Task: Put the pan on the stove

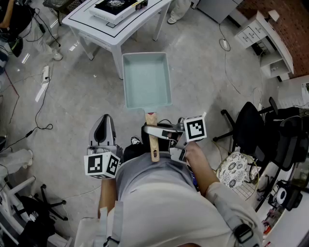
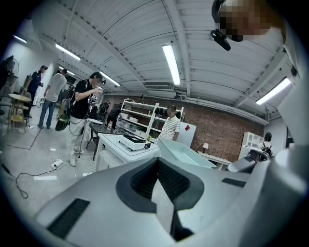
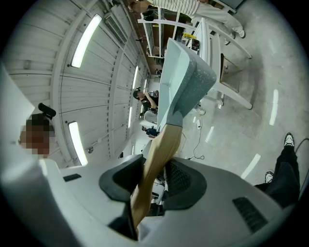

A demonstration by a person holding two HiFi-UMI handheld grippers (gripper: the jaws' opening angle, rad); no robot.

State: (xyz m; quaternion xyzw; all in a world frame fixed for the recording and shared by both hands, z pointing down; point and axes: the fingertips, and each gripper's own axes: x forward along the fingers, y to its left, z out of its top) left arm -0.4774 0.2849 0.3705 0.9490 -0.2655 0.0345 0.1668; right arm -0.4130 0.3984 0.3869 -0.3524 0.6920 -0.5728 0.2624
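A pale teal rectangular pan (image 1: 147,79) with a wooden handle (image 1: 153,141) hangs in the air over the grey floor, in front of the person's body. My right gripper (image 1: 155,131) is shut on the wooden handle (image 3: 155,159), and the pan (image 3: 186,77) sticks out beyond its jaws. My left gripper (image 1: 103,126) is shut with nothing in it, to the left of the handle and apart from it. The portable stove (image 1: 117,6) sits on a white table (image 1: 123,30) just beyond the pan. In the left gripper view the stove (image 2: 131,142) and the pan (image 2: 186,153) lie ahead.
Black office chairs (image 1: 253,128) and a white desk (image 1: 270,36) stand at the right. Cables and a power strip (image 1: 45,73) lie on the floor at the left. Several people (image 2: 82,108) stand by shelves (image 2: 137,118) further back.
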